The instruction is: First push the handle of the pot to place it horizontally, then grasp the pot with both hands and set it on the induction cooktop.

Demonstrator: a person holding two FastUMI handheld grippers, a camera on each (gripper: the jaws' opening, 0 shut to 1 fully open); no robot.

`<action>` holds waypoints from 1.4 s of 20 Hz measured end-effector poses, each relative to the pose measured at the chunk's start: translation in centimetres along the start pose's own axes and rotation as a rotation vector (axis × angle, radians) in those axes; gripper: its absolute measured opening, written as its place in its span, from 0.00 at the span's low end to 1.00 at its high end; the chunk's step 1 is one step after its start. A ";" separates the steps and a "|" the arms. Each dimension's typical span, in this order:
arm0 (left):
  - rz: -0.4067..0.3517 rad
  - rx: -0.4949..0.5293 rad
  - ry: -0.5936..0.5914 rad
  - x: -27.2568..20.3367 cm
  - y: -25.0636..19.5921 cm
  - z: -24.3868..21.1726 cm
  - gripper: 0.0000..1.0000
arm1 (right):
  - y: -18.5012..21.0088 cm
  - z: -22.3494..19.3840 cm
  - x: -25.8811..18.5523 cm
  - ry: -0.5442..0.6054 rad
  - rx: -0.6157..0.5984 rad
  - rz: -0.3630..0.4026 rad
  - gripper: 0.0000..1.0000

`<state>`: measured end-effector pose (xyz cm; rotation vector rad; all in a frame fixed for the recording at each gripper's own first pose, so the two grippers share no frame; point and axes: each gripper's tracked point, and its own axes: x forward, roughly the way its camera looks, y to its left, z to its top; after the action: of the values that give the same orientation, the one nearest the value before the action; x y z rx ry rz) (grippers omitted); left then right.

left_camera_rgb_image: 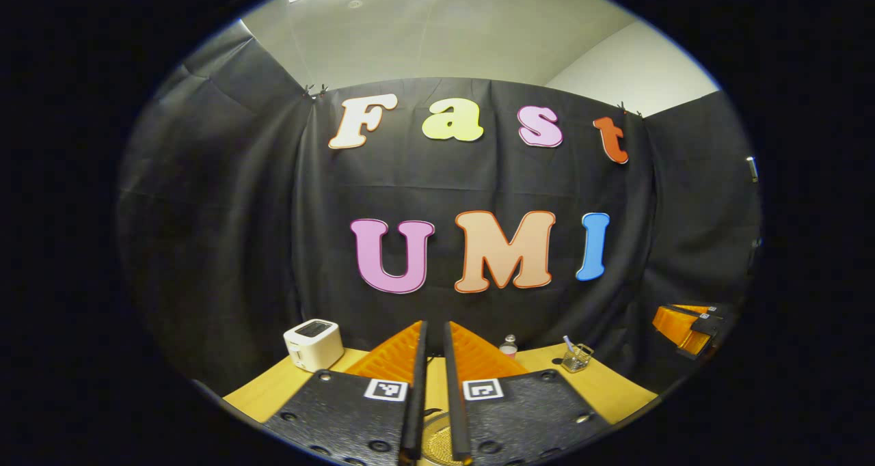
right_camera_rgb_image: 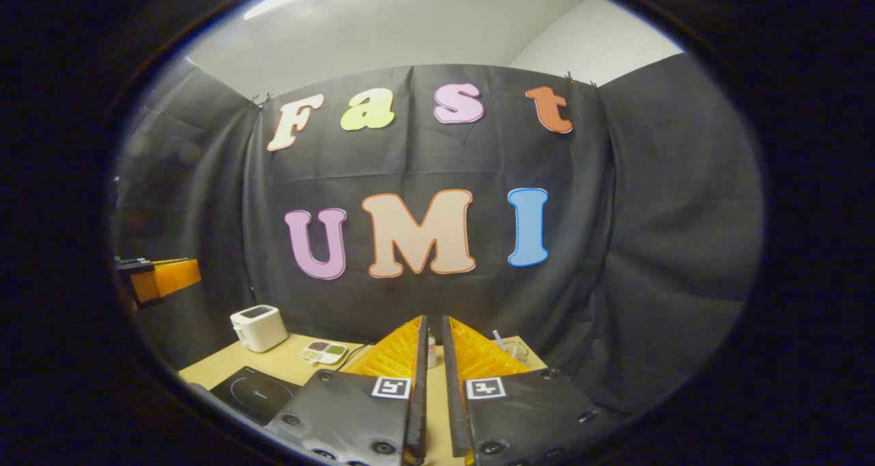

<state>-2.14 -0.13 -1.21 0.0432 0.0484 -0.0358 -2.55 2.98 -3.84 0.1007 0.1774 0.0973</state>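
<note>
Holding both grippers high and pointed at the booth wall, you risk coming down without a clear sight of the pot. In the left gripper view, the left gripper (left_camera_rgb_image: 435, 333) has its two fingers drawn nearly together with a thin slit between and nothing held. Low between them sits a sliver of rounded metal with a golden mesh (left_camera_rgb_image: 437, 445); I take it for part of the pot, but too little shows to tell, and its handle cannot be made out. In the right gripper view, the right gripper (right_camera_rgb_image: 431, 326) is likewise nearly closed and empty.

The induction cooktop (right_camera_rgb_image: 254, 392) lies at the near left corner of the table (right_camera_rgb_image: 219, 363), close to that edge, so a pot set down carelessly could overhang it. A cable runs near it and might snag. Farther back stand a white toaster (right_camera_rgb_image: 258, 328) and a small sectioned dish (right_camera_rgb_image: 324, 351); to the far right, a glass holder (left_camera_rgb_image: 576, 358) and a small jar (left_camera_rgb_image: 508, 346). The middle of the tabletop looks open, so swing the handle there. Widen the fingers before you try to grasp.
</note>
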 end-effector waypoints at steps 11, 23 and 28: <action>0.009 0.023 0.023 0.2 0.6 -0.4 0.01 | 2.2 -3.9 0.1 0.086 -0.044 0.072 0.04; 0.106 0.039 0.042 -1.0 4.3 -0.7 0.01 | 5.5 -16.8 -3.4 0.380 -0.156 0.232 0.06; 0.154 0.045 0.048 -2.0 6.3 -1.0 0.01 | 6.9 -22.8 -5.1 0.534 -0.169 0.315 0.06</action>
<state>-3.97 6.26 -1.86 0.0922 0.0924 0.1183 -12.30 11.38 -24.49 -0.0700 0.6852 0.4538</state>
